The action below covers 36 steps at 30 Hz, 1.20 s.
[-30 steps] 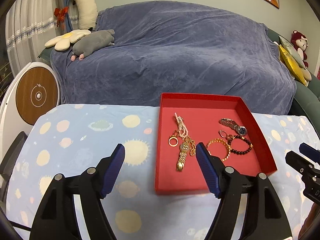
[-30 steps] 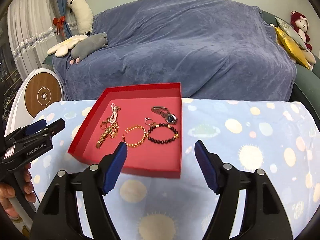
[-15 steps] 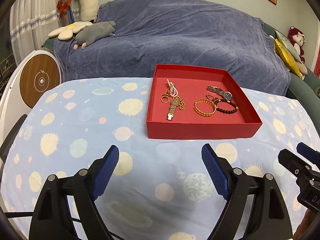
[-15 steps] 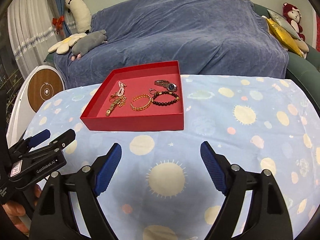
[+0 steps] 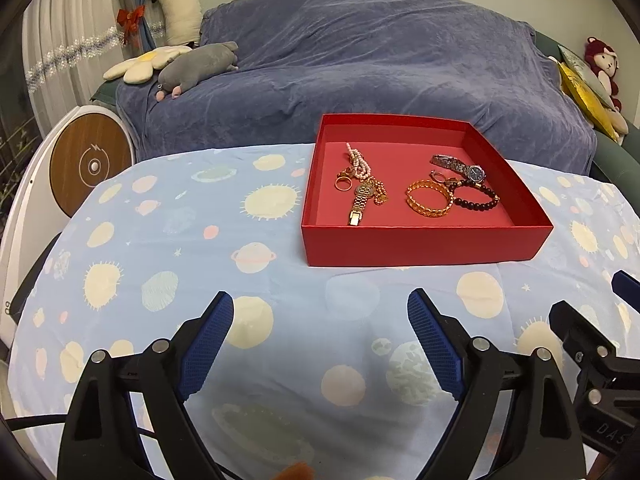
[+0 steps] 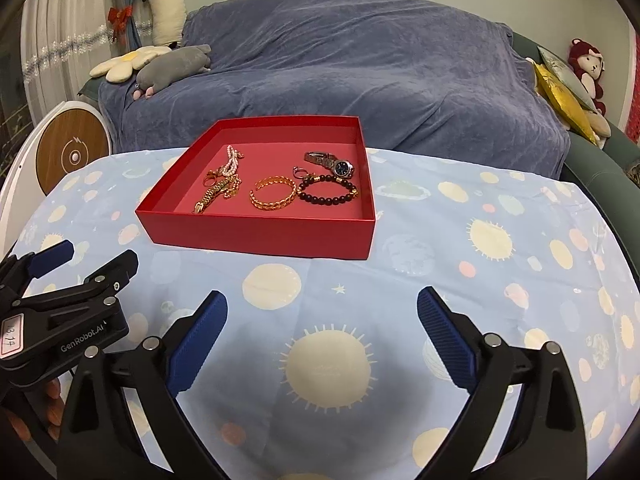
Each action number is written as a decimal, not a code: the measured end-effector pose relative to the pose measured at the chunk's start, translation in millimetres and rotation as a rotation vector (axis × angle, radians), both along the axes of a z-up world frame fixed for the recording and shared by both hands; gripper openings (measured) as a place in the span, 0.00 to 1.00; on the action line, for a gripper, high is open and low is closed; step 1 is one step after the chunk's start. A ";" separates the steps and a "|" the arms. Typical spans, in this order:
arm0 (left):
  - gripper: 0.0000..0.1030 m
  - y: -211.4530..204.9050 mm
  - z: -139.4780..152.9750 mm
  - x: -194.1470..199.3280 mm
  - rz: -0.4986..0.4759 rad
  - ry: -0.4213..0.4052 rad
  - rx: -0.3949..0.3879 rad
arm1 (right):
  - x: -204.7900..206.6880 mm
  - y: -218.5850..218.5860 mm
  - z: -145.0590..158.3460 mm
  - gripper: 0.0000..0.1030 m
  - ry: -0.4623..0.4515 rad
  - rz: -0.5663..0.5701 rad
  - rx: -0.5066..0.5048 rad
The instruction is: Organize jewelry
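A red tray [image 5: 424, 246] is sitting on the desk [image 5: 168, 248], which is wearing a pale blue cloth printed with suns and planets. All the jewelry is lying inside the tray. Toward its left side a pearl strand [image 5: 359, 159], a gold ring [image 5: 342, 184] and a gold watch [image 5: 361, 200] are lying bunched together and touching. Toward the right, a gold chain bracelet [image 5: 429, 199] is lying flat, just beside a dark bead bracelet [image 5: 476, 196], with a small ring [image 5: 438, 176] and a silver watch [image 5: 460, 166] lying behind them.

The left gripper [image 5: 320, 338] is hovering over bare cloth in front of the tray, well apart from it. Its jaws are standing spread wide, having just been opening, with nothing between them. The right gripper [image 6: 322, 336] is hovering likewise over a printed sun, its jaws spread wide after just opening further, also with nothing between them. In the right wrist view the left gripper is showing at the left edge, with fingertips of the hand [image 6: 52, 400] holding it visible beneath.

A sofa under a blue-grey throw [image 6: 340, 72] is standing behind the desk.
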<state>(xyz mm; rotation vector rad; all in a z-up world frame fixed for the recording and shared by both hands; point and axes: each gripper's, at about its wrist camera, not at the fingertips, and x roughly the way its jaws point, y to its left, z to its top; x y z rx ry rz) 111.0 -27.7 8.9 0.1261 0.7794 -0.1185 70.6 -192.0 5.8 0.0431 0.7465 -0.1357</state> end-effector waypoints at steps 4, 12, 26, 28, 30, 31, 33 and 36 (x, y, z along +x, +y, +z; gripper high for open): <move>0.84 -1.4 1.6 -1.5 0.008 -0.010 0.013 | 1.2 5.4 -1.6 0.91 0.002 0.014 -0.008; 0.84 -1.2 2.1 -1.8 0.023 -0.014 0.024 | 1.7 12.3 -4.3 0.92 0.005 0.024 -0.019; 0.84 -0.3 1.6 -3.1 0.035 -0.024 0.036 | 2.0 14.2 -5.5 0.92 0.005 0.011 -0.012; 0.84 -0.9 1.5 -3.4 0.035 -0.026 0.039 | 1.6 14.3 -6.2 0.92 0.004 0.008 -0.015; 0.84 -0.8 1.3 -3.1 0.037 -0.022 0.039 | 1.4 14.6 -6.8 0.92 0.005 0.003 -0.015; 0.84 -0.8 1.1 -3.1 0.038 -0.022 0.039 | 1.4 14.7 -7.0 0.92 0.006 0.001 -0.015; 0.84 -0.7 1.2 -3.2 0.039 -0.023 0.042 | 1.1 14.9 -7.4 0.92 0.008 -0.002 -0.014; 0.84 -1.0 1.4 -3.3 0.043 -0.024 0.044 | 1.2 14.7 -7.4 0.92 0.008 -0.004 -0.013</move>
